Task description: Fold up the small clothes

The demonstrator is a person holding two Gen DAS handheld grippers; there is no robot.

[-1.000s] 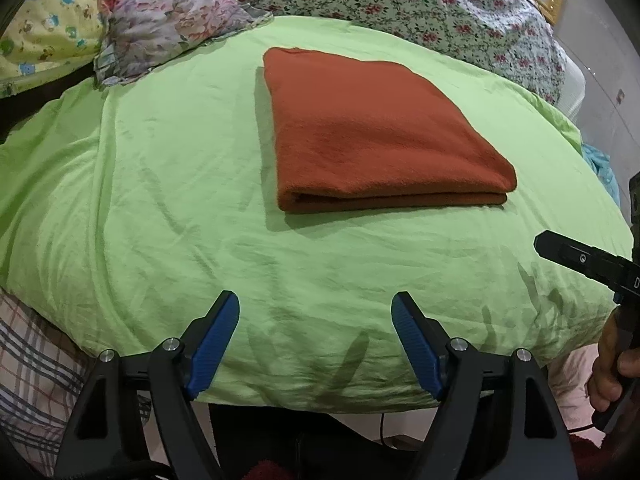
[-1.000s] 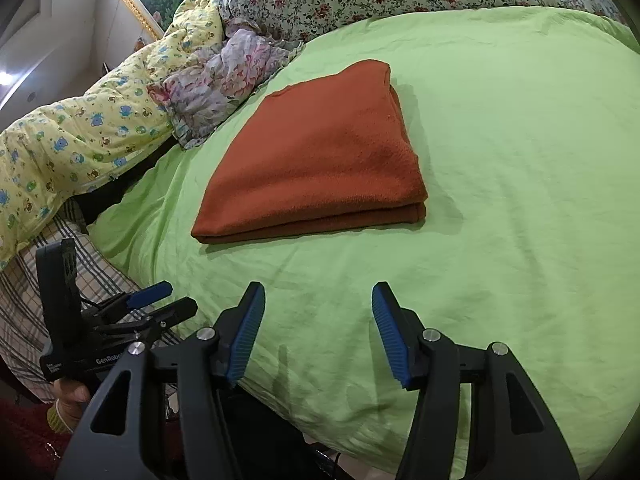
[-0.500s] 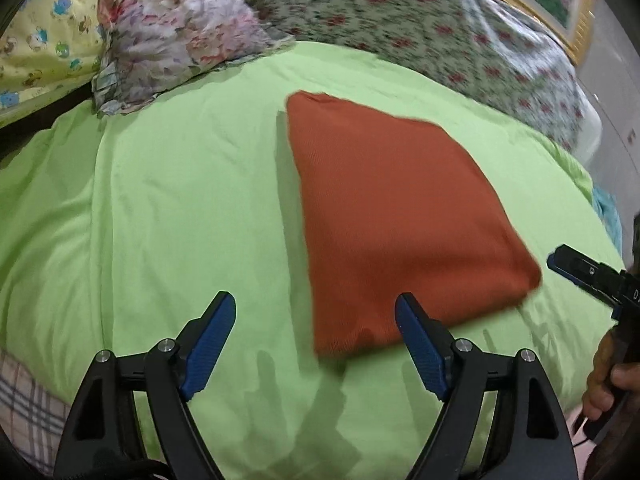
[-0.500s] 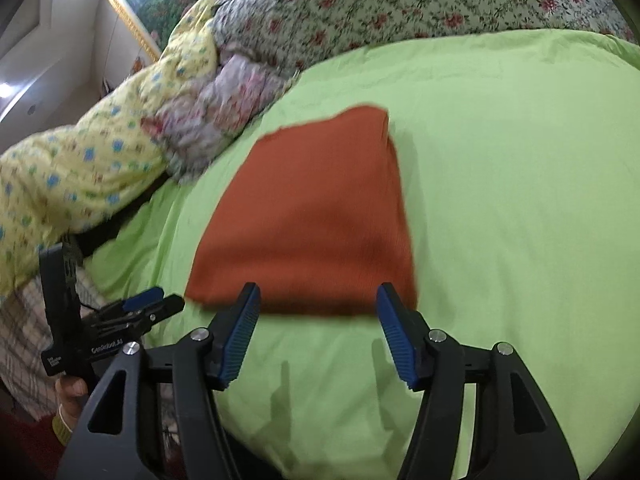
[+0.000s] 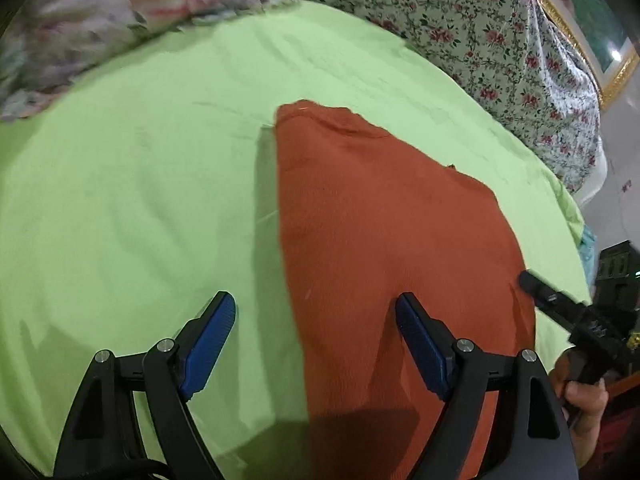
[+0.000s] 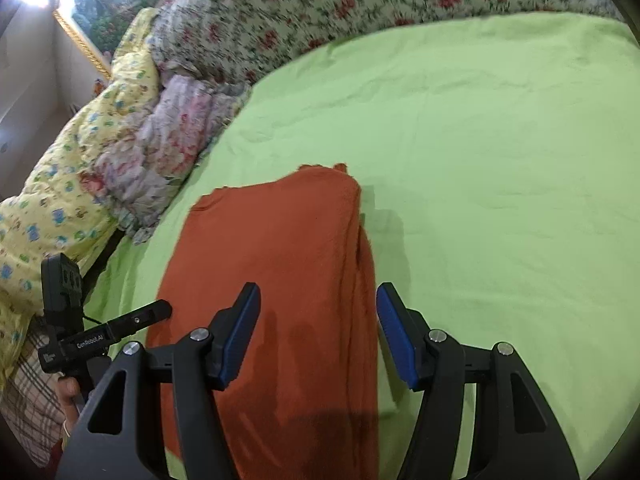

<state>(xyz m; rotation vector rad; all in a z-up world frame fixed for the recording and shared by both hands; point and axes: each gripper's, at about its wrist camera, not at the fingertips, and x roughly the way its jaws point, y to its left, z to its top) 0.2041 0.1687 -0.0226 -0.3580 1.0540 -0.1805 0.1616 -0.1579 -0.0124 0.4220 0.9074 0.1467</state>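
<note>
A light green bedsheet [image 6: 500, 152] covers the bed, with a floral quilt [image 6: 320, 4] along its far side, a yellow printed blanket [image 6: 72, 168] and a crumpled flowered cloth [image 6: 168, 140] at one end. The folded rust-orange garment [image 5: 380, 240] lies flat on the sheet. Above its 2 near corners hang the left gripper [image 5: 316, 340], jaws wide and just opened further, and the right gripper [image 6: 318, 332], jaws apart and just narrowed, neither pinching cloth.
</note>
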